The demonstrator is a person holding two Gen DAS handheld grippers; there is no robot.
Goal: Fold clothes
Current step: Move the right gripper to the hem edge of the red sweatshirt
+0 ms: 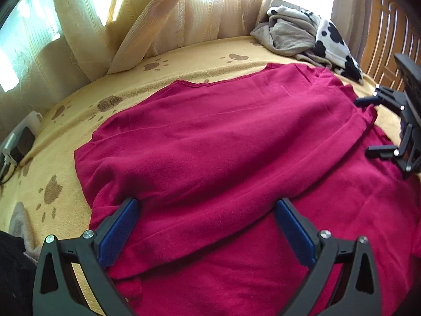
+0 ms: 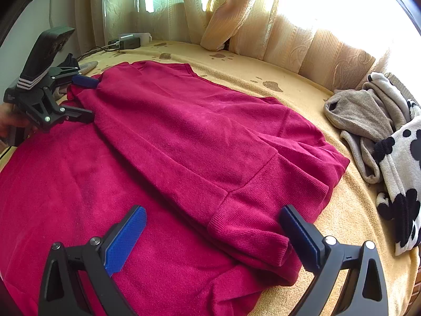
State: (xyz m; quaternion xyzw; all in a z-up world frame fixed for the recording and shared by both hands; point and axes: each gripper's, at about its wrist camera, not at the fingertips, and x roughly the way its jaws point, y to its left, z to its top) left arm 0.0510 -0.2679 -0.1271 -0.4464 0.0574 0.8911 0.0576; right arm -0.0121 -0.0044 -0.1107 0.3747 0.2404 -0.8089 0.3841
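Crimson fleece garment (image 1: 223, 142), soft and slightly napped, lies spread on a bed, with one long panel folded lengthwise over the rest so a raised ridge runs from near to far; a ribbed cuff or hem (image 2: 252, 226) ends that panel at the near right. Left gripper (image 1: 208, 226) hovers low at one end of the folded panel, right gripper (image 2: 213, 234) at the other, each with its blue-padded jaws wide apart and straddling the fold without clamping it. Judging by this, a lengthwise fold is in hand, either just laid down or about to be taken up again; the cloth alone cannot say which. Any further fold would call for pinching both layers evenly, since fleece is thick and slides. Underneath is a tan blanket (image 1: 184, 60) with brown paw prints. Far right sits a crumpled heap of grey and cow-spotted clothes (image 2: 381, 137). Pale ribbed curtains (image 1: 163, 13) hang behind, lit bright
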